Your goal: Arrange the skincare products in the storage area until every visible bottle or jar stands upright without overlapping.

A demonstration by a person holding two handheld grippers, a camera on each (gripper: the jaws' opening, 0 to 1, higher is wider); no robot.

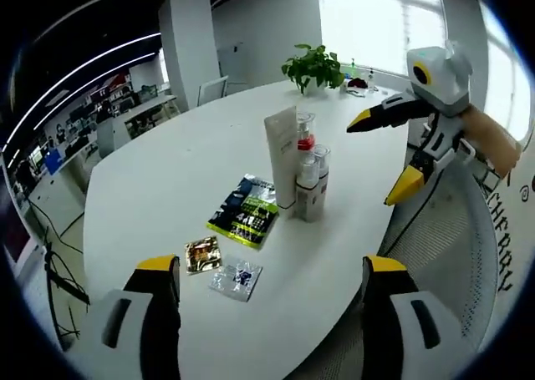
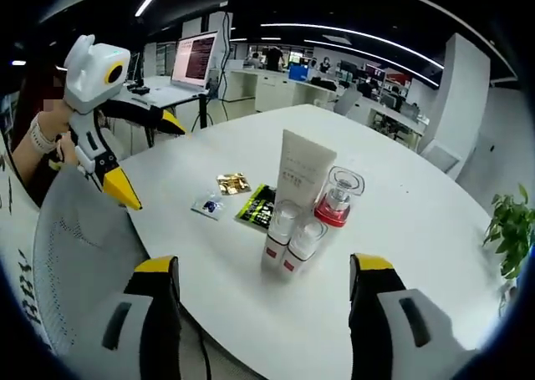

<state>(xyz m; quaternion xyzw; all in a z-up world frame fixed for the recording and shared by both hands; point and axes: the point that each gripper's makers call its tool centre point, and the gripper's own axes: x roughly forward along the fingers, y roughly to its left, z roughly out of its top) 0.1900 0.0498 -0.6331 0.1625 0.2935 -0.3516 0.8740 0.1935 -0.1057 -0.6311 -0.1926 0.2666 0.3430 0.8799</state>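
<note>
A tall white tube [image 1: 282,154] stands upright on the white table [image 1: 159,179], in a tight cluster with the other products. Behind it is a clear bottle with a red collar [image 1: 306,134]. Two small white bottles with clear caps [image 1: 310,190] stand upright in front. In the right gripper view the same tube [image 2: 303,173], red-collared bottle [image 2: 337,198] and small bottles [image 2: 288,240] are at centre. My left gripper [image 1: 272,313] is open near the table edge, holding nothing. My right gripper [image 2: 267,313] is open too, also seen as the right gripper [image 1: 393,150] beside the cluster.
A green-black packet [image 1: 245,211], a gold sachet [image 1: 202,253] and a clear sachet [image 1: 236,278] lie flat near the bottles. A potted plant [image 1: 313,67] stands at the far edge. A mesh chair [image 1: 451,238] is by the table. A laptop [image 2: 194,60] sits on another desk.
</note>
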